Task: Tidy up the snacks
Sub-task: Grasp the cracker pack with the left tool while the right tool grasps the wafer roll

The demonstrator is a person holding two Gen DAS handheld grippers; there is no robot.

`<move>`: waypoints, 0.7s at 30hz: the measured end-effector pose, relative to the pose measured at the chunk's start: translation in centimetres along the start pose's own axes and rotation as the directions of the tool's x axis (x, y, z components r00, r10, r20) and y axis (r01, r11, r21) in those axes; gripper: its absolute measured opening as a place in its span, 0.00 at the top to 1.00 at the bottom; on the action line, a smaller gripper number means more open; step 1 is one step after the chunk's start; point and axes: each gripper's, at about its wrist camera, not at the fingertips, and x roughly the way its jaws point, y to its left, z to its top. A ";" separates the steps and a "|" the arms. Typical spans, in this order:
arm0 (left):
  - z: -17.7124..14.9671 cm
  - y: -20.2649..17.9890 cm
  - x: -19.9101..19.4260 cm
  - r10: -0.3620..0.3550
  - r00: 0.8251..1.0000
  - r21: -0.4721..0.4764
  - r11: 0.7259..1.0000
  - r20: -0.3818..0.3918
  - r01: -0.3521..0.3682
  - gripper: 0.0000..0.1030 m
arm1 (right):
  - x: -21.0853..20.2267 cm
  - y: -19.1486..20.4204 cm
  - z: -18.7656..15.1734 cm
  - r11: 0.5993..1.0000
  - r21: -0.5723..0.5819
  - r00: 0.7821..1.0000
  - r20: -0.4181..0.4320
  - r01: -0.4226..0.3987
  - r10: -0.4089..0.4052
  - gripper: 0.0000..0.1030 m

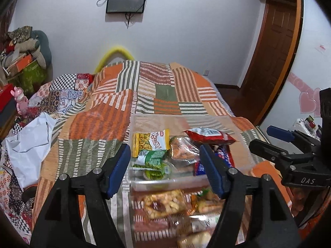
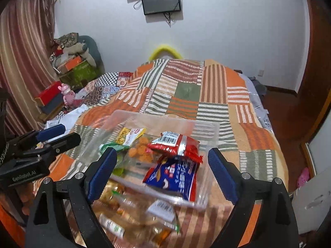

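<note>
A clear plastic bin sits on the bed and holds several snack packs: a yellow pack, a green pack, a red pack, a blue pack and a clear bag of orange snacks. Loose snack bags lie on the quilt in front of the bin. My left gripper is open and empty above the bin's near edge. My right gripper is open and empty over the bin.
A patchwork quilt covers the bed. A white plastic bag lies at the left. Boxes and clothes pile in the far left corner. A wooden door stands at the right. Screens hang on the wall.
</note>
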 end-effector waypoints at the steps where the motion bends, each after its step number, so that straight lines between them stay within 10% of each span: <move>1: -0.2 -0.1 -0.5 0.000 1.000 0.003 1.000 0.004 0.000 0.32 | -0.5 0.1 -0.3 1.000 -0.003 1.000 0.006 0.003 -0.003 0.14; 21: -10.7 -2.0 -2.1 -0.016 0.983 0.028 0.999 -0.182 0.022 0.28 | 0.8 2.2 -11.8 1.000 0.024 0.976 -0.216 -0.009 0.014 0.02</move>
